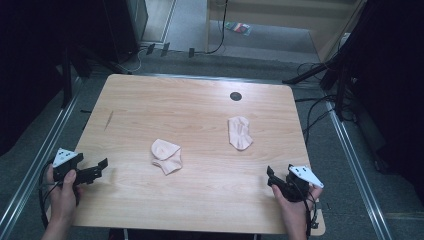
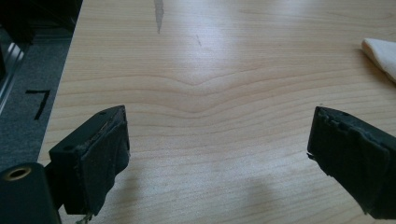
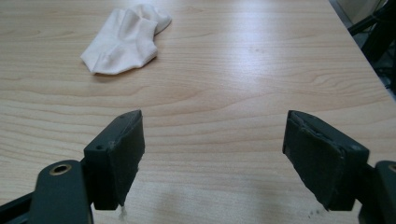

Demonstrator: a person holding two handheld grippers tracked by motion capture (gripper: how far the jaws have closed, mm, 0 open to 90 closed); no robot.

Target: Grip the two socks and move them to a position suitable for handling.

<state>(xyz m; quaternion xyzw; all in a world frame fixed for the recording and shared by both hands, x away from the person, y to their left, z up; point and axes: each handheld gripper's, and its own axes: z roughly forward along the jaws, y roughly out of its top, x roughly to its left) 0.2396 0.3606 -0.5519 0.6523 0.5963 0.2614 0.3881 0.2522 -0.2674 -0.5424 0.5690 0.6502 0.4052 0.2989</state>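
- Two pale socks lie on the table (image 1: 150,205), and neither is held; I judge the step in hand to be the first reach for one.
- Landmark: the dark round hole (image 1: 235,96) near the table's far edge. The right sock (image 1: 240,132) lies just on your side of that hole; the left sock (image 1: 167,156) lies nearer you again and off to the hole's left, crumpled and partly folded on itself.
- Left gripper (image 1: 100,167): jaws spread wide, nothing between them, bare wood below in the left gripper view. It sits well to the left of the hole, at your near-left edge, held about level and aimed toward the table's middle. Your left hand (image 1: 64,192) wraps it from beneath.
- Right gripper (image 1: 272,177): jaws likewise spread and empty. It sits on your side of the hole, off to its right near the table's front edge, pointing away from you toward the right sock (image 3: 125,38), which lies ahead and left of the jaws in the right gripper view.
- To do it well, I judge: come in low, straddle a raised fold instead of flat fabric, and close only once cloth sits between both pads.
- Risk, as I judge it: thin fabric slips; pinching too shallow lifts nothing.
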